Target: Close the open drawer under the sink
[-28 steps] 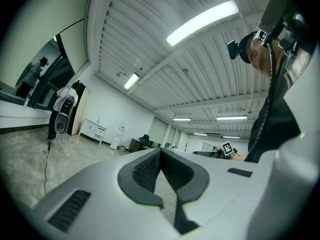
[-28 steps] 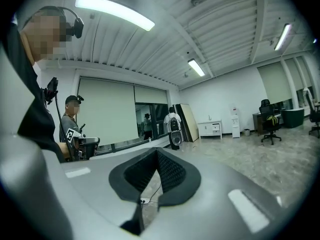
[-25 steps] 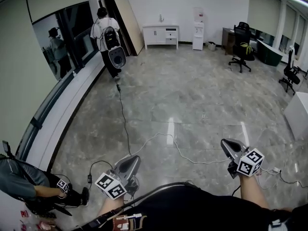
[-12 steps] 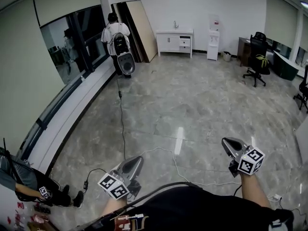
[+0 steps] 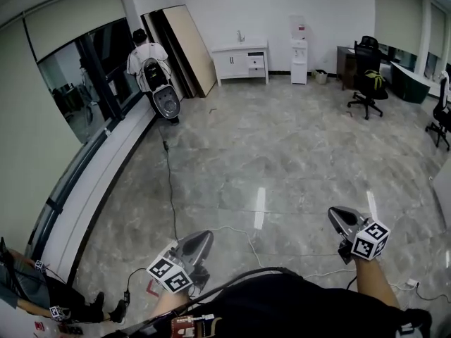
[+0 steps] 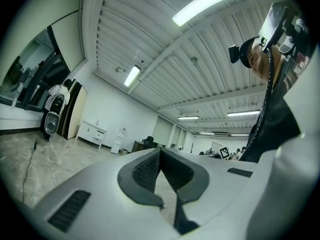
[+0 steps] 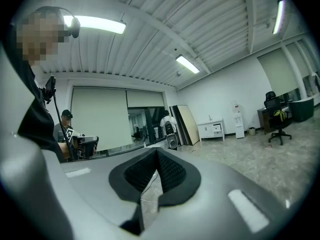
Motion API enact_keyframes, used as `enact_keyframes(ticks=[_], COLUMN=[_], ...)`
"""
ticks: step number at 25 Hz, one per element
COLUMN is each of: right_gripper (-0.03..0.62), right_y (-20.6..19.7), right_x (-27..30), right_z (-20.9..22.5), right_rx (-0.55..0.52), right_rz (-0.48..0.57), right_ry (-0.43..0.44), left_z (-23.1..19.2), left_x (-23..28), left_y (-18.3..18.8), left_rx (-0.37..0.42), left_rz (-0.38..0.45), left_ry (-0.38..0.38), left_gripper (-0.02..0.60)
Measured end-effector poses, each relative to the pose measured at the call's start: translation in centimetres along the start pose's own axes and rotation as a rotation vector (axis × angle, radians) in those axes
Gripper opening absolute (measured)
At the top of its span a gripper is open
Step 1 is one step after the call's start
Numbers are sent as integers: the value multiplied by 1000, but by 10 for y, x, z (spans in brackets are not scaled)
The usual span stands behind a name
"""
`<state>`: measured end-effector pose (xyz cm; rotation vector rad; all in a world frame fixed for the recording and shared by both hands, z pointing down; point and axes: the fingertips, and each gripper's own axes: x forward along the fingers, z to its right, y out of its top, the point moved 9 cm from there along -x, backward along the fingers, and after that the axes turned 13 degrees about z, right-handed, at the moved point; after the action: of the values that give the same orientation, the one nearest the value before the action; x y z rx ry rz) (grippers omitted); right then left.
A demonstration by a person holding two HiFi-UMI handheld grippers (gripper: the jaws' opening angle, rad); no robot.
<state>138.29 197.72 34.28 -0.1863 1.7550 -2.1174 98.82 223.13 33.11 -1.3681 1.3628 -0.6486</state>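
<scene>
The white sink cabinet [image 5: 241, 58] stands far off against the back wall, a tap on top. A drawer [image 5: 256, 60] on its right side looks pulled out a little, though it is too small to be sure. The cabinet also shows small in the left gripper view [image 6: 94, 132] and in the right gripper view [image 7: 212, 130]. My left gripper [image 5: 206, 236] and right gripper [image 5: 335, 213] are held low in front of me, pointing level toward the far wall. Both are shut with nothing in them, pads meeting at the tips [image 6: 159, 152] [image 7: 156, 152].
A person with a backpack [image 5: 149, 65] stands by the window beside leaning boards [image 5: 187, 48]. A cable [image 5: 169, 189] trails across the marble floor. A water dispenser [image 5: 299, 44] stands right of the cabinet, office chairs [image 5: 366, 72] at the right. Another person crouches at lower left [image 5: 32, 298].
I have moved forward across the floor: the crouching person slid back to the lower left corner. Both grippers keep their places in the picture, still shut.
</scene>
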Motion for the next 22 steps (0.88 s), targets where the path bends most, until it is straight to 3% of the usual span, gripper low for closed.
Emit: enact_keyframes(ticks=[8, 12, 18, 22], right_gripper=[-2, -2, -2, -2], right_y=[-2, 5, 4, -12], right_x=[65, 129, 249, 291], right_z=[30, 27, 20, 28], right_rx=[-60, -99, -131, -108], right_rz=[12, 17, 40, -3], right_ry=[-134, -164, -150, -141], left_z=[-113, -179, -295, -335], left_x=[77, 104, 120, 133], left_y=[-14, 13, 47, 45], left_rx=[-69, -63, -57, -83], left_rz=[8, 5, -4, -3], left_ry=[-139, -186, -186, -174], left_gripper=[-2, -2, -2, -2])
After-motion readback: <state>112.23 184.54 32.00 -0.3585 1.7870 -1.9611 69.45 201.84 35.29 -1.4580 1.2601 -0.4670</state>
